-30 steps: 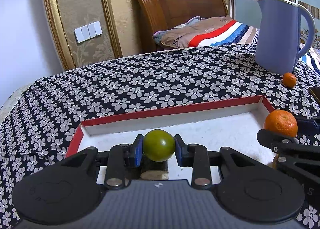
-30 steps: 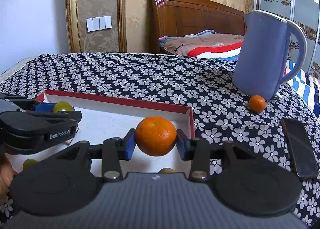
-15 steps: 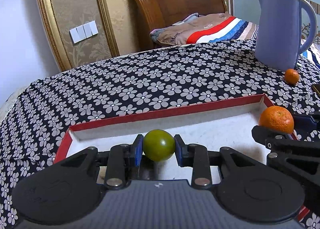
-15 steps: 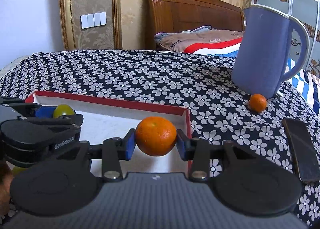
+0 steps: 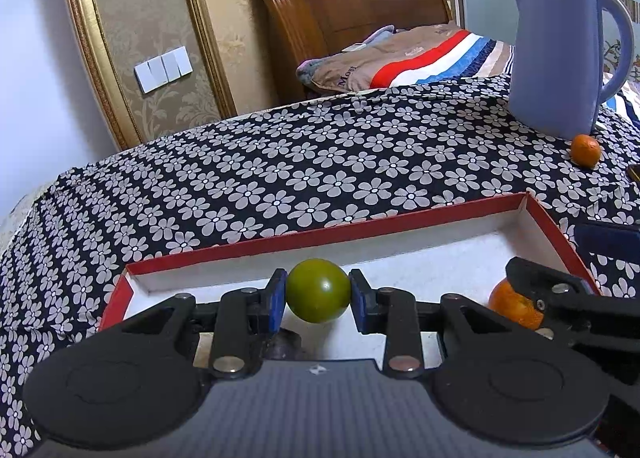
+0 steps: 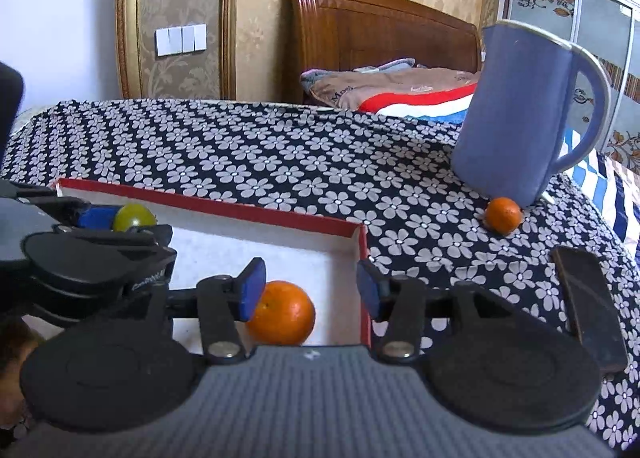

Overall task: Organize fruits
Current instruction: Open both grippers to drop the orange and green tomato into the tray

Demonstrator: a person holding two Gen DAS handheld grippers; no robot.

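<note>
My left gripper [image 5: 319, 296] is shut on a green fruit [image 5: 319, 296] and holds it over the red-rimmed white tray [image 5: 280, 240]. My right gripper [image 6: 311, 286] is open over the tray's right end [image 6: 362, 242]. An orange [image 6: 285, 313] lies on the tray floor just below its left pad; in the left wrist view the orange [image 5: 514, 306] shows partly behind the right gripper's finger. The green fruit also shows in the right wrist view [image 6: 134, 217]. A smaller orange [image 6: 503, 215] lies on the cloth by the jug.
A blue jug [image 6: 524, 118] stands at the back right on the flowered cloth [image 6: 280, 146]. A dark phone [image 6: 588, 306] lies right of the tray. A wooden headboard and a striped pillow [image 5: 420, 58] are behind.
My right gripper has opened and the orange it held now lies in the tray. My left gripper still holds the green fruit, a little further over the tray.
</note>
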